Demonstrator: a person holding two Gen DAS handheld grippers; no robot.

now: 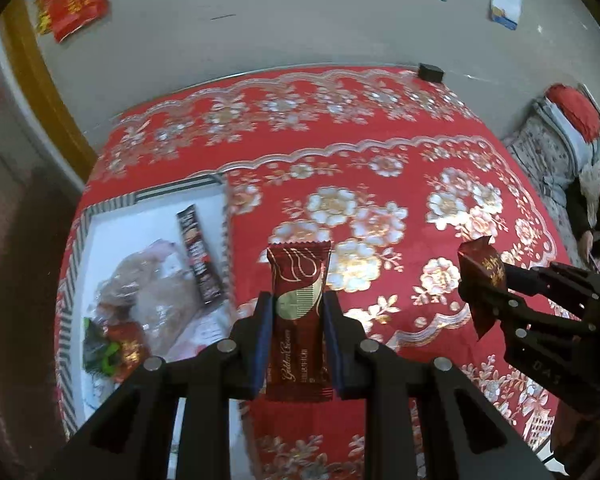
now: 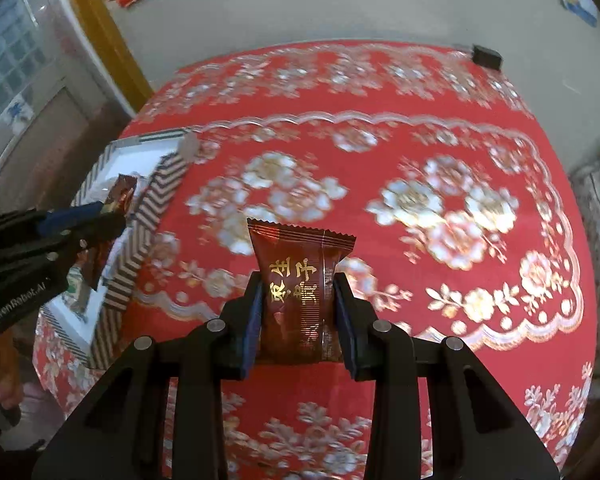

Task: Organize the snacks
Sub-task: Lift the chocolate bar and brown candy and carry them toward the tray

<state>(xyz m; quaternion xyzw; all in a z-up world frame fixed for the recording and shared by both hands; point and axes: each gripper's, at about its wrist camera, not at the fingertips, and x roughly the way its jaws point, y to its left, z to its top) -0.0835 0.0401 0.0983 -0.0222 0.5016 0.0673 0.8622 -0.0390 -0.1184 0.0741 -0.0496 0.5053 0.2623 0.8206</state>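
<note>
the left hand-held gripper clamps a dark red bar at lower centre, above the red tabletop. the right hand-held gripper pinches a red packet (gold characters on it). a striped box of snacks sits at the left.

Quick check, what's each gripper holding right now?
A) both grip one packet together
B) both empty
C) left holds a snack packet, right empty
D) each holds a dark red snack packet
D: the left gripper is shut on a long red packet, and the right gripper clamps its own squat dark red packet, both above the red floral tablecloth.
</note>
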